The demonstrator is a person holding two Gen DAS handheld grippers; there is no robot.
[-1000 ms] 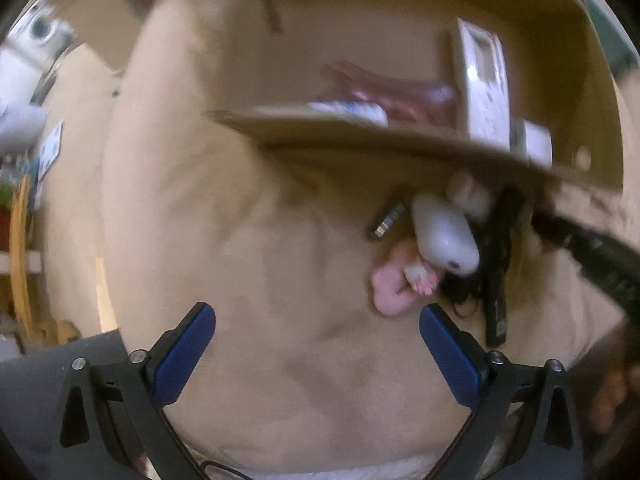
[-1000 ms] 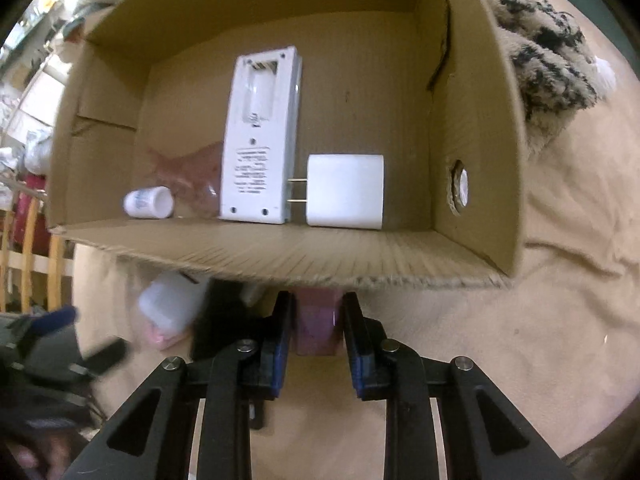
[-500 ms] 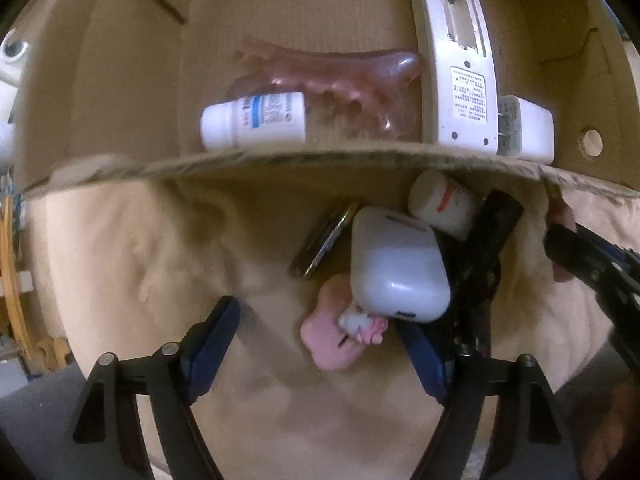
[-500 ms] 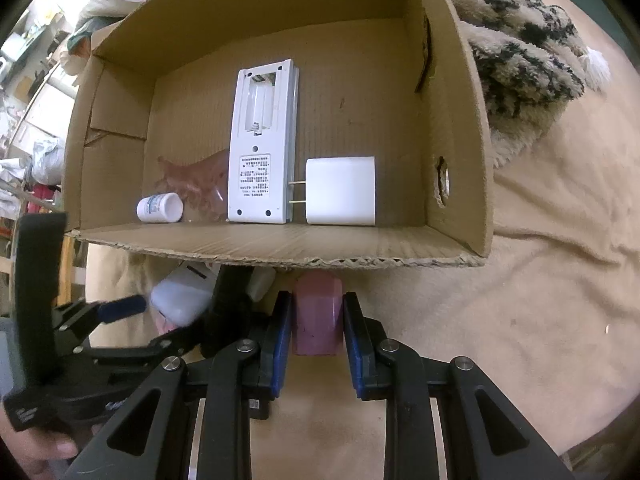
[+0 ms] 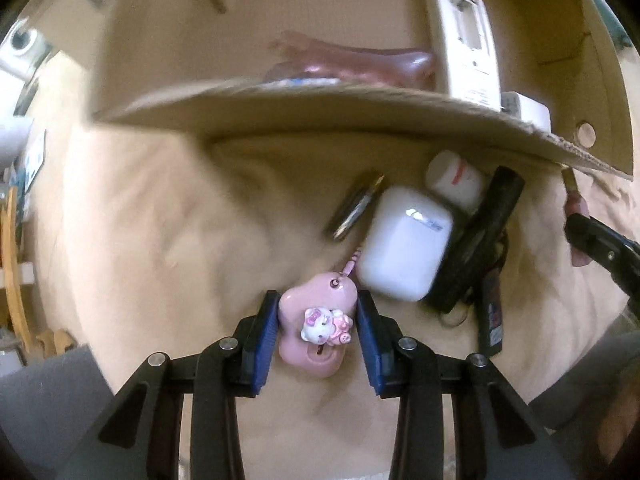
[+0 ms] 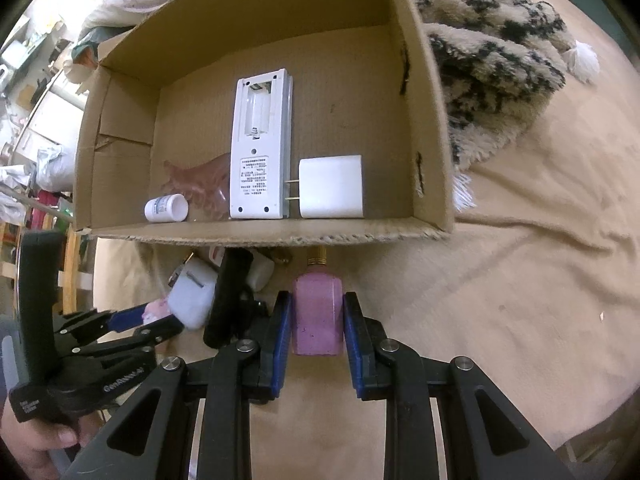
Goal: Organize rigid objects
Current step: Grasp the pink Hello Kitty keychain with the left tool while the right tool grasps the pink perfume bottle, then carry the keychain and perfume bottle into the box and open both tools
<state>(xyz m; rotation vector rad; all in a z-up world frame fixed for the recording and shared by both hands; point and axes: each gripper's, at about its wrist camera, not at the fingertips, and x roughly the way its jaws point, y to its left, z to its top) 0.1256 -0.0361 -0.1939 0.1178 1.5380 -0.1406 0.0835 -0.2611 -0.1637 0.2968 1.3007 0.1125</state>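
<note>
My left gripper [image 5: 316, 332] is shut on a pink heart-shaped charm [image 5: 316, 320] with a small cat figure, on the beige cloth just in front of the cardboard box [image 5: 360, 108]. My right gripper [image 6: 316, 320] is shut on a pink bottle [image 6: 318, 312] with a gold cap, just before the box's front wall [image 6: 260, 236]. The left gripper also shows at the lower left of the right wrist view [image 6: 152, 320]. Between the grippers lie a white earbud case [image 5: 404, 240], a small white bottle [image 5: 452, 180], a black remote [image 5: 476, 240] and a dark metal lighter [image 5: 356, 208].
Inside the box lie a white remote [image 6: 260, 152] face down, a white charger [image 6: 332, 188], a small white pill bottle [image 6: 166, 208] and a clear pink hair claw [image 6: 200, 184]. A shaggy patterned blanket [image 6: 492, 64] lies right of the box. Beige cloth [image 6: 520, 280] covers the surface.
My left gripper moved forward and closed on the pink charm; it was open before. My right gripper kept its hold on the pink bottle and drew back slightly from the box.
</note>
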